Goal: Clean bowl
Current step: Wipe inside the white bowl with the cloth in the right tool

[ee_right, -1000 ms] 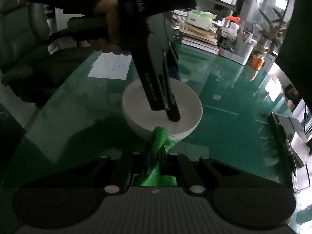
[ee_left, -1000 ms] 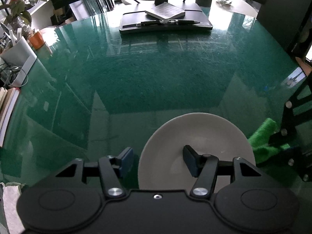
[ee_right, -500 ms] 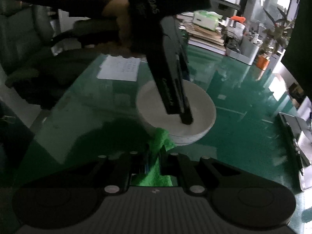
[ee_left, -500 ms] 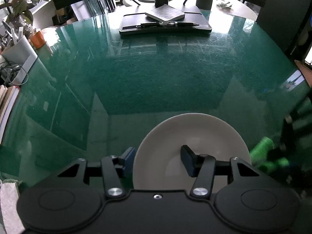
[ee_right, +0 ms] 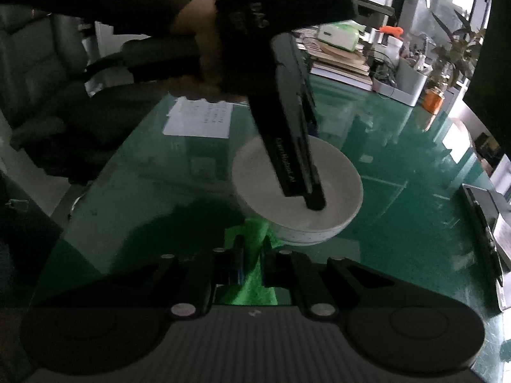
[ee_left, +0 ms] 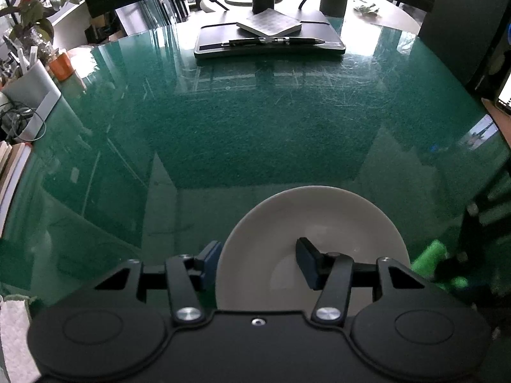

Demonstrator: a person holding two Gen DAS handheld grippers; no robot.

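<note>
The left gripper has narrowed its jaws a little and now straddles the near wall of the round white ceramic bowl on the green glass table, one finger inside, one outside, not visibly pressing. The right gripper has swung back slightly, pinching the bright green cloth beside the bowl; wiping looks imminent
</note>
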